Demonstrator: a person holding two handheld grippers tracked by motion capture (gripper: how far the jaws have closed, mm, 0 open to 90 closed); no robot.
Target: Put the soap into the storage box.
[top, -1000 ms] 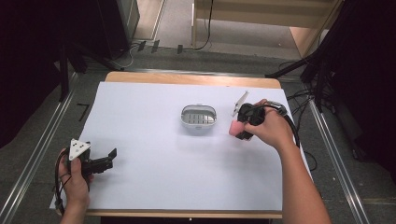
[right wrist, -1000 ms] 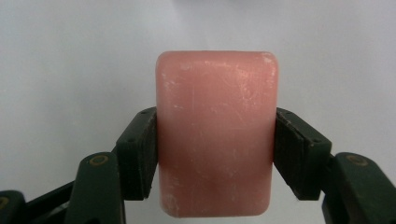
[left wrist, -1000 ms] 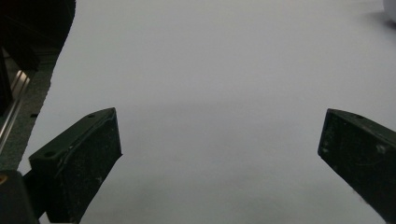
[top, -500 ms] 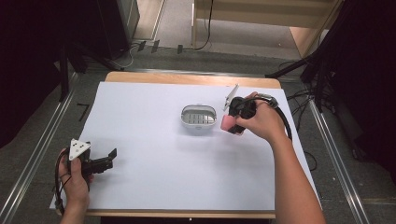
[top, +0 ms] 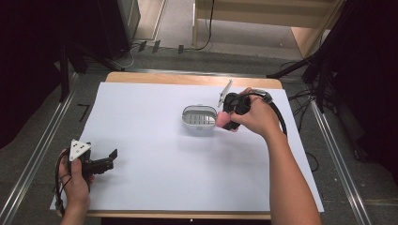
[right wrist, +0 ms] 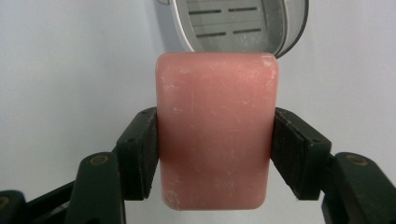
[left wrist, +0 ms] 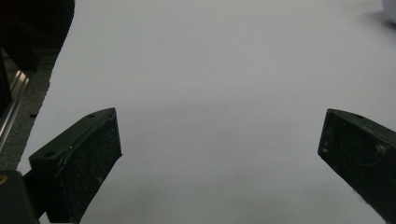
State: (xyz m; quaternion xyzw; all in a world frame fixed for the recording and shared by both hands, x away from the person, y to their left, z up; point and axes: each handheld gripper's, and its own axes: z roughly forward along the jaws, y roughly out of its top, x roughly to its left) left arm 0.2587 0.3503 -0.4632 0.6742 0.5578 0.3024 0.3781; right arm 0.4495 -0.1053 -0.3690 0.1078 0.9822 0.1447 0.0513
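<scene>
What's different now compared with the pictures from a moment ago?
The right gripper, clamped on the pink soap bar throughout, has carried it leftward and a little farther up the table, so the bar now sits at the right rim of the soap dish. Nothing was picked up or released. The dish, the white sheet and the open left gripper stayed put.

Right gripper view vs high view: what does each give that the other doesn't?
Right gripper view: both pads clamp the flat sides of the pink soap bar, scuffs on its face, and slots in the dish floor. High view: the left gripper with its jaws apart over the white sheet, near the left edge, and the person's forearms. Both: the soap beside the grey soap dish.
</scene>
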